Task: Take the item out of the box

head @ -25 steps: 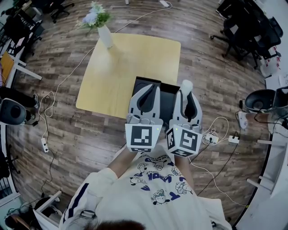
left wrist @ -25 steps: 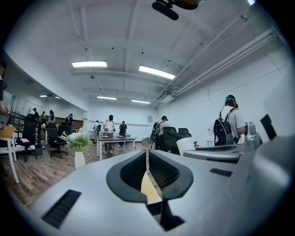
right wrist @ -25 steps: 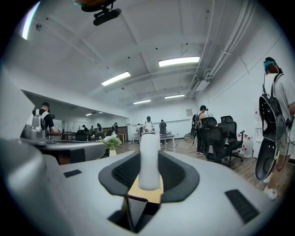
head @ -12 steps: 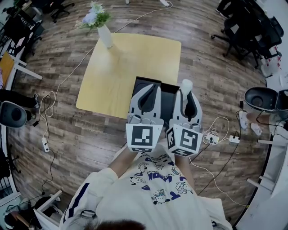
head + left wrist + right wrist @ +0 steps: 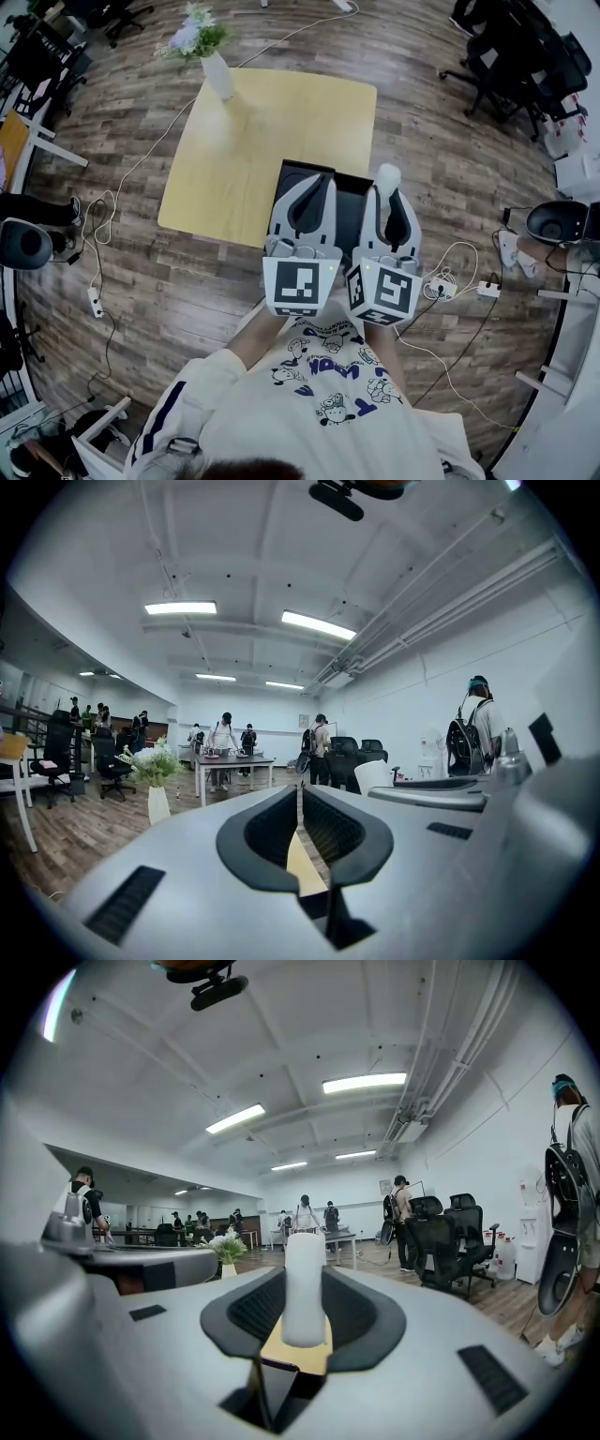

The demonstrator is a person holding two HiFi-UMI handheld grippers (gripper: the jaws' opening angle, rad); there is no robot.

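While the white tube is clamped between the jaws of the right gripper, it is held level over the black box at the near edge of the yellow bench.

Left gripper: jaws together, nothing held.

Step judged: lift-out, nearly done.

Next move called for: tube carried clear of the box and set on bare bench.

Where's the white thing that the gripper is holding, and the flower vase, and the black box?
white cylinder (image 5: 305,1283): right gripper view, the middle of its side.
flower vase (image 5: 219,77): head view, its white body.
black box (image 5: 348,208): head view, the dark part that shows near its middle.
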